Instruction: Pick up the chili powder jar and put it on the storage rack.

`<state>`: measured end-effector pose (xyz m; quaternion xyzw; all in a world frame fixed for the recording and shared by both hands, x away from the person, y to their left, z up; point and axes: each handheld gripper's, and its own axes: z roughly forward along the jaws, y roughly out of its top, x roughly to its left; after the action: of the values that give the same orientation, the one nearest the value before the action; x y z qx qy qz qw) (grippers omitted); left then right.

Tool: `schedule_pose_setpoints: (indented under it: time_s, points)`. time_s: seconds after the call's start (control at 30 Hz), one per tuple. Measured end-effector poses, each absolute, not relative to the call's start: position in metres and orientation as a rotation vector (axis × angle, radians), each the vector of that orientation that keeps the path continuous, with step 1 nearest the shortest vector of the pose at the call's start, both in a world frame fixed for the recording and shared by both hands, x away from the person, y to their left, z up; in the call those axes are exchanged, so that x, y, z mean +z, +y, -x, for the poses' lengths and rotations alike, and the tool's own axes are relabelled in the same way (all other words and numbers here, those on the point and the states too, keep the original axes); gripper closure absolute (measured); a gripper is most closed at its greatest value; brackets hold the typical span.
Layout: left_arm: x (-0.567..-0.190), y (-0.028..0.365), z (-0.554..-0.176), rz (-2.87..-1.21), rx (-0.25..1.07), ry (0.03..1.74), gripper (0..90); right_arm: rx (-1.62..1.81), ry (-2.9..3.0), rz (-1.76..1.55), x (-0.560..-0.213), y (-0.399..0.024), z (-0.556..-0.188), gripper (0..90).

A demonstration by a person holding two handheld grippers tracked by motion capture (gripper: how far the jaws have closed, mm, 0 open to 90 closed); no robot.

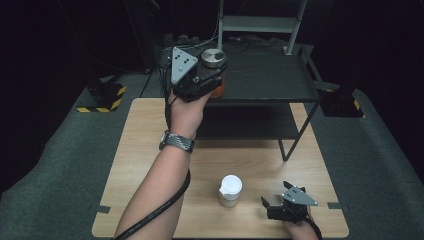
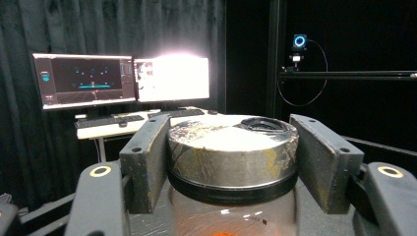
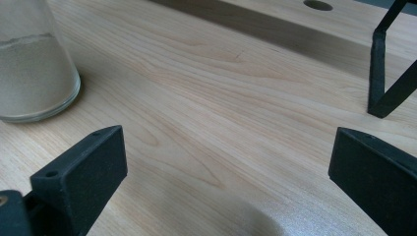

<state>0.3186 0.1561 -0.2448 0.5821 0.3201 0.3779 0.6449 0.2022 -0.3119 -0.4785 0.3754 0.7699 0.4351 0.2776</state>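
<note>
Left gripper (image 2: 231, 162): its two flat black pads clamped on the silver metal lid (image 2: 232, 150) of a clear glass jar (image 2: 231, 216), one pad on each side, touching. Lid is round, scuffed and dull, with a black ring beneath it and a dark patch on top; something orange shows low inside the glass. In the high view the left gripper (image 1: 207, 82) is up at the edge of the dark shelf (image 1: 270, 80), the jar's lid (image 1: 213, 57) beside the grey three-cornered plate, orange at the jar's base. Whether the jar rests on the shelf or hangs just over it, cannot tell.

Right gripper (image 3: 221, 187): jaws wide apart, nothing between them, just pale wood-grain table (image 3: 221, 98). In the high view the right gripper (image 1: 272, 205) sits low at the near right table edge.

Second jar (image 1: 230, 191): clear glass, white round cap, pale sandy powder inside, standing upright on the table just left of the right gripper, apart from it. Right gripper view shows its glass wall (image 3: 34, 69) and powder line.

Count: two jars, two grippers, one two-tier black metal rack on thin legs (image 3: 386, 83), two monitors (image 2: 123, 78) in the background, one very bright.
</note>
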Motion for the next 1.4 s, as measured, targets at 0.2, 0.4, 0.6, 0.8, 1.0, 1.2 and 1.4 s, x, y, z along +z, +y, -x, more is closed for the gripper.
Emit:
schedule_pose_setpoints:
  time_s: [0.2, 0.4, 0.6, 0.8, 1.0, 1.2, 1.4]
  points:
    - [-0.246, 0.157, -0.318, -1.329, 0.868, 0.714, 34.4, 1.169, 2.064, -1.006, -0.479, -0.312, -0.202, 0.2]
    - [-0.246, 0.157, -0.318, -1.333, 0.870, 0.713, 34.2, 1.168, 2.064, -1.004, -0.479, -0.312, -0.202, 0.2]
    - [-0.245, 0.157, -0.318, -1.334, 0.868, 0.722, 32.3, 1.167, 2.064, -1.006, -0.479, -0.311, -0.202, 0.2]
    - [-0.243, 0.158, -0.318, -1.339, 0.854, 0.730, 26.8, 1.167, 2.064, -1.011, -0.479, -0.312, -0.202, 0.2]
    - [-0.241, 0.157, -0.312, -1.335, 0.859, 0.761, 9.2, 1.169, 2.064, -1.013, -0.479, -0.312, -0.202, 0.2]
    - [-0.239, 0.164, -0.303, -1.353, 0.866, 0.770, 0.3, 1.168, 2.065, -1.012, -0.479, -0.312, -0.202, 0.2]
    - [-0.240, 0.176, -0.294, -1.373, 0.837, 0.768, 0.3, 1.165, 2.067, -1.012, -0.478, -0.311, -0.202, 0.2]
